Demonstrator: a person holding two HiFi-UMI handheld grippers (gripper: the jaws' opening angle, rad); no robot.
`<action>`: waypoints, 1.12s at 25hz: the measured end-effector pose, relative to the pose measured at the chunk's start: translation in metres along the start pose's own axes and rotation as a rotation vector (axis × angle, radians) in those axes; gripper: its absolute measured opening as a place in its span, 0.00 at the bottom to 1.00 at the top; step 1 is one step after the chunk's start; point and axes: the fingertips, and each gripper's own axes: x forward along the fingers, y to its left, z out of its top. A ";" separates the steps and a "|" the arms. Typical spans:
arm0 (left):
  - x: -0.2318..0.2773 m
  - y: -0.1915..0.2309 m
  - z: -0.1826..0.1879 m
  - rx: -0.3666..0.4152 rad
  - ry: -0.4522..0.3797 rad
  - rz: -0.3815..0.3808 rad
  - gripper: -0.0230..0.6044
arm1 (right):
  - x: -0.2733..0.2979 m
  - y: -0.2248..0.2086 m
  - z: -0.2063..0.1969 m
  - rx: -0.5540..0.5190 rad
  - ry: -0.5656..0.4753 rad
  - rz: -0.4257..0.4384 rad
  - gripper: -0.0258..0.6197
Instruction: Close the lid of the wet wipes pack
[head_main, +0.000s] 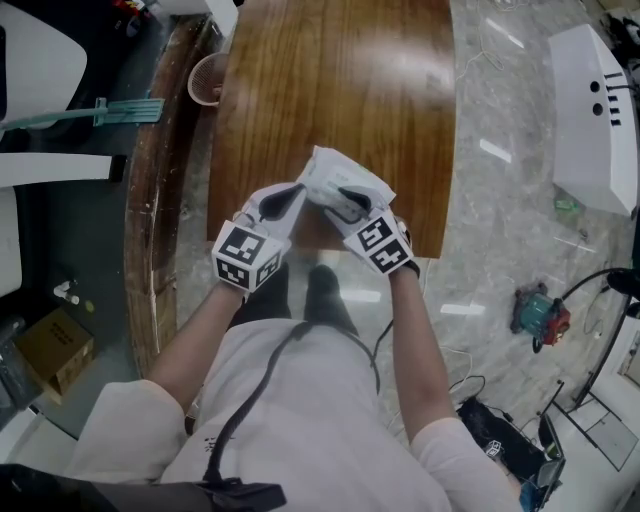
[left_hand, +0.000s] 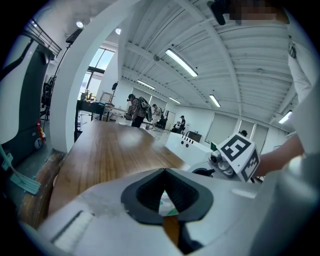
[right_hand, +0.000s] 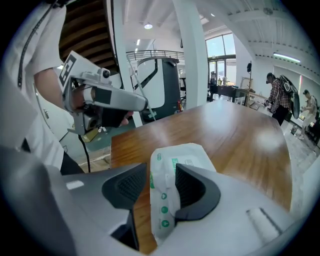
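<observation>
The wet wipes pack (head_main: 345, 175) is white with green print and is held in the air over the near edge of the wooden table (head_main: 330, 80). My right gripper (head_main: 345, 208) is shut on it; in the right gripper view the pack (right_hand: 177, 160) stands on edge between the two dark pads. My left gripper (head_main: 297, 192) is shut, its tip against the pack's left edge. In the left gripper view its pads (left_hand: 150, 192) meet at the tips, and a sliver of white and green shows through the slit behind them. The lid itself is hidden.
A pink basket (head_main: 207, 78) stands on the floor by the table's far left corner. A white machine (head_main: 595, 120) is at the right, a red and teal tool (head_main: 540, 315) lies on the floor, and a cardboard box (head_main: 55, 345) sits at the lower left.
</observation>
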 end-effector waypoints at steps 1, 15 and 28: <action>-0.001 0.000 0.000 0.000 0.000 0.000 0.04 | 0.001 0.000 0.000 0.000 0.006 0.000 0.33; -0.007 -0.005 -0.003 0.009 0.002 -0.005 0.04 | 0.007 0.002 -0.005 -0.041 0.090 -0.037 0.34; -0.017 -0.015 0.012 0.030 -0.027 -0.007 0.04 | -0.022 -0.008 0.022 0.155 -0.135 -0.094 0.10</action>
